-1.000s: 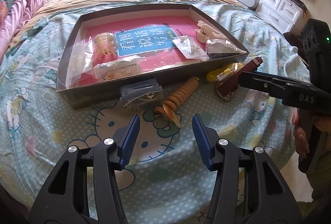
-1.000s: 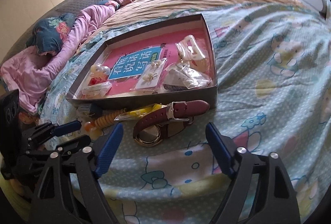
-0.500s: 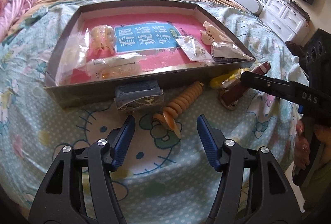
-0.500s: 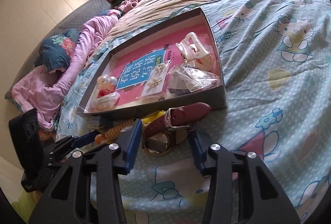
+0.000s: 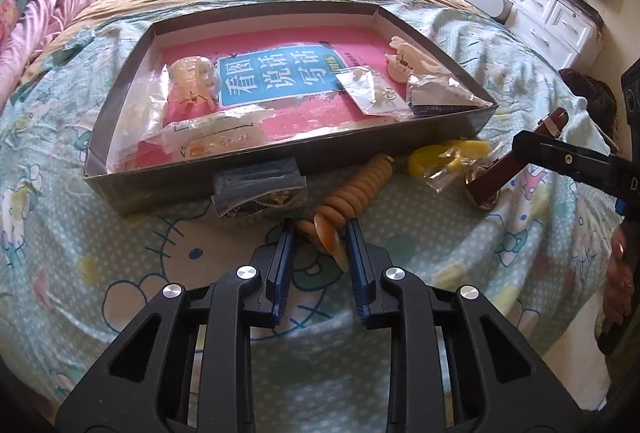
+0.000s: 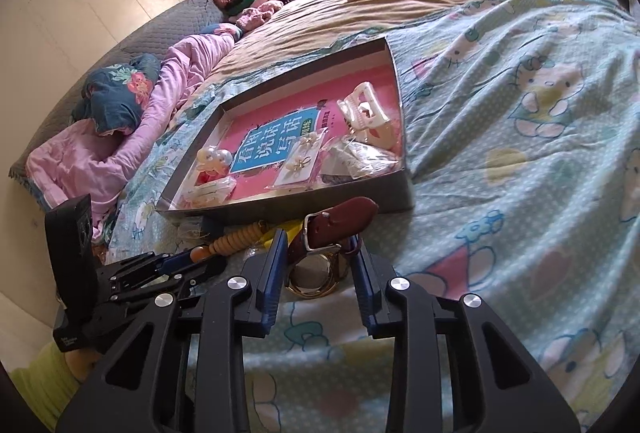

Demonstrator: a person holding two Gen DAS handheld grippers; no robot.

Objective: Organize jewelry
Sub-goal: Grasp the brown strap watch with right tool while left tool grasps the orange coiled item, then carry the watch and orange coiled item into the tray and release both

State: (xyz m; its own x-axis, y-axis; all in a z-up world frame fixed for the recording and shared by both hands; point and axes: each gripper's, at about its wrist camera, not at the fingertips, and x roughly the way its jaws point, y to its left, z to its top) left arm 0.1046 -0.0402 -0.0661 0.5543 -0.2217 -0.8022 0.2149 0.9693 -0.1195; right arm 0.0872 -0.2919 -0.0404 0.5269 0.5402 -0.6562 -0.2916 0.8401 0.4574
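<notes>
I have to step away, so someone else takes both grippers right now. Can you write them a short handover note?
Left gripper: fingers have just been closing, now shut on the near end of the orange spiral hair tie, which lies on the bedspread.
Right gripper: fingers have just been closing, now shut on the watch with the maroon strap, also on the bedspread.
Tray: already holds hair claws and bagged pieces.
Left outside, against the tray's near wall: a yellow bagged item and a dark packet.
Next, probably: lift both into the tray, then fetch those two.
</notes>
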